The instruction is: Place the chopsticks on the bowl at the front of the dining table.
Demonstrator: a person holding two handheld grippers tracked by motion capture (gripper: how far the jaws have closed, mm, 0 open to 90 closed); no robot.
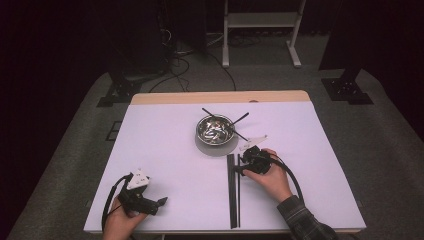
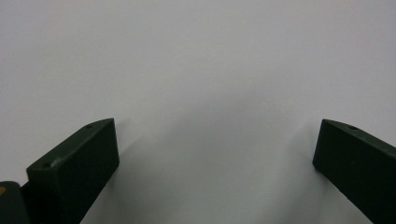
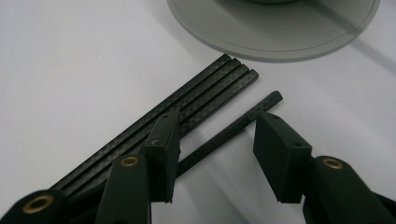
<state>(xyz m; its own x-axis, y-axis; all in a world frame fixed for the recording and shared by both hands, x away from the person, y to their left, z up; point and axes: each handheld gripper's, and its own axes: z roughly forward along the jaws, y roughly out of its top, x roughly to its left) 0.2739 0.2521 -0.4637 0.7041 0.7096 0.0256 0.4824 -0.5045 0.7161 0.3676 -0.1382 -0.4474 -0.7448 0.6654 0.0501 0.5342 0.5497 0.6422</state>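
No readable text, labels, brands, numbers or signs in any view. Nothing printed on the table [image 1: 165, 150], the black rods [image 3: 187, 112], the metal bowl [image 1: 215, 128] or the grey plate [image 3: 280, 42] under it.

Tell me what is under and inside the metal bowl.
The metal bowl stands on a round grey plate. Two dark sticks lean out over its rim; inside are shiny reflections, too small to identify. The plate's middle is covered by the bowl.
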